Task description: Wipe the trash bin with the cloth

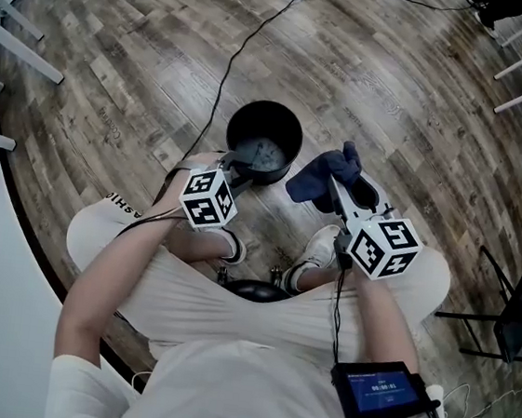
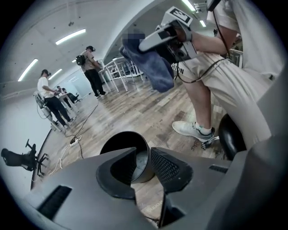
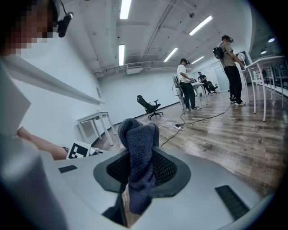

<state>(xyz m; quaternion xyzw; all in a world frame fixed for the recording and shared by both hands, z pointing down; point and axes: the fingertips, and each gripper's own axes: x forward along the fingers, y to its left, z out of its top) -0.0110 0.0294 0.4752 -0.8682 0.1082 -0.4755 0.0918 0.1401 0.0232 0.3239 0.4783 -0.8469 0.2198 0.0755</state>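
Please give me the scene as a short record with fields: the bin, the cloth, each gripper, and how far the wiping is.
bin: black, round, upright on the wood floor, in front of the person's shoes
cloth: dark blue, hanging in the air to the right of the bin, apart from it
left gripper: jaws apart, astride the bin's wall at the rim, one jaw inside and one outside, not clamped
right gripper: shut on the cloth
wiping: the cloth is not yet on the bin
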